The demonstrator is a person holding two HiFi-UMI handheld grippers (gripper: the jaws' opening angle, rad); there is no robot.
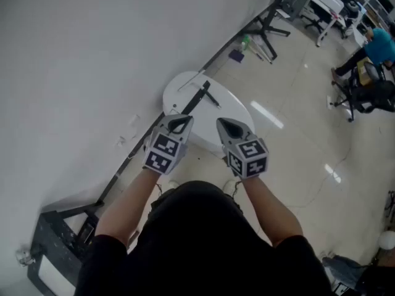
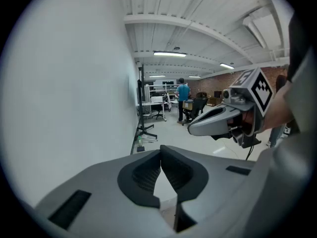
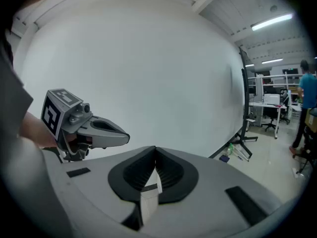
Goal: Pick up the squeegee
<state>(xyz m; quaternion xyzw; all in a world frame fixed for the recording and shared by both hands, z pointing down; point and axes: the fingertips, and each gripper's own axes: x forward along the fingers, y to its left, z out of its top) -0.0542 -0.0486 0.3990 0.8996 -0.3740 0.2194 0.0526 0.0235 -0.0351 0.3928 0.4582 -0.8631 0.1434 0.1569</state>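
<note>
Both clenched, empty — my left gripper (image 1: 180,124) and right gripper (image 1: 232,128) hung short of the squeegee (image 1: 199,97), at twelve o'clock on the round table (image 1: 179,88); best to open one first — then straddle its handle squarely.

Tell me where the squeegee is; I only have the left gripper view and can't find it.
Observer: The head view shows the squeegee lying on a round white table, just ahead of both grippers.
Operator: Is either gripper touching it?
Observer: No. The left gripper and the right gripper hang over the table's near edge, short of it.
Operator: Is the right gripper open?
Observer: No. Its own view shows the jaws together, gripping nothing.
</note>
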